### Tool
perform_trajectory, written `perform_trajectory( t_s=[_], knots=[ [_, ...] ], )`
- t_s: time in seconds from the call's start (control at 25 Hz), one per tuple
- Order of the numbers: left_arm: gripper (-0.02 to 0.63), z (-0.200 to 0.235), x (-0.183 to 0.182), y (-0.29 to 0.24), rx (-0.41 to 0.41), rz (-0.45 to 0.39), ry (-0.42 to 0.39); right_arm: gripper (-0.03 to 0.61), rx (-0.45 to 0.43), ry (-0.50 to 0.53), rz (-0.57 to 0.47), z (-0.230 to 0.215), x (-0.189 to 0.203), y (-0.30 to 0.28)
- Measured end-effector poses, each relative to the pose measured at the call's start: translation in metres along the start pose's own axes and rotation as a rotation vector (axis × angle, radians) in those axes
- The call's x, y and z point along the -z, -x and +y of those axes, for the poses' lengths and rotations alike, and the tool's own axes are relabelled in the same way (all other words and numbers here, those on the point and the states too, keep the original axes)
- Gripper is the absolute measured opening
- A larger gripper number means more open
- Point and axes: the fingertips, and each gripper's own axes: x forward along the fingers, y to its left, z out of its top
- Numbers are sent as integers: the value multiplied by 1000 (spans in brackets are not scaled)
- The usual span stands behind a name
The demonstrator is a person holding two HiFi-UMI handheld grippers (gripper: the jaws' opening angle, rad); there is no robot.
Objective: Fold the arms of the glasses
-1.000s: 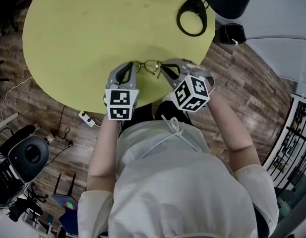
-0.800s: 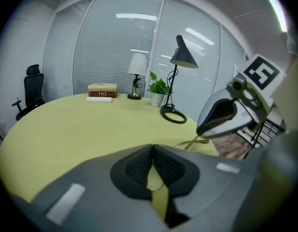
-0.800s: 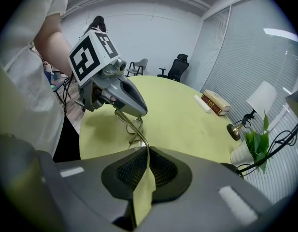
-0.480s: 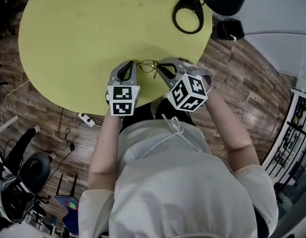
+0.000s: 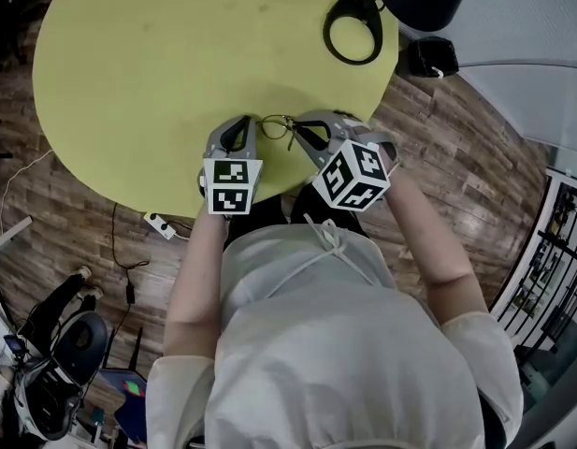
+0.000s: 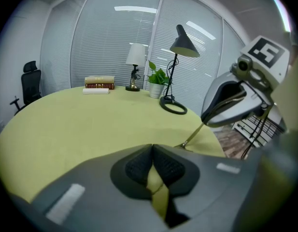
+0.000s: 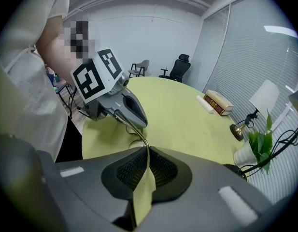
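Observation:
Thin gold-rimmed glasses hang just above the near edge of the round yellow-green table, between my two grippers. My left gripper is shut on the frame's left end, and in the right gripper view the gold wire runs into its jaws. My right gripper is shut on one arm of the glasses, which passes between its pads. From the left gripper view I see that arm running up into the right gripper. The lenses are mostly hidden by the grippers.
A black desk lamp with a ring base stands at the table's far right. Books, a white-shaded lamp and a potted plant line the far edge. A power strip lies on the wooden floor.
Both grippers keep their hold on the glasses in about the same place. The head view has shifted slightly.

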Motion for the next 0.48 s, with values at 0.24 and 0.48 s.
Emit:
perform_trajectory(
  t_s=[0.24,0.48],
  knots=[
    [6,1,2,21,15,-16,24,15,-13,13,15,3,0,-2],
    [6,2,41,39,-5,61,74,15,-29,50,21,1,-2,0]
  ],
)
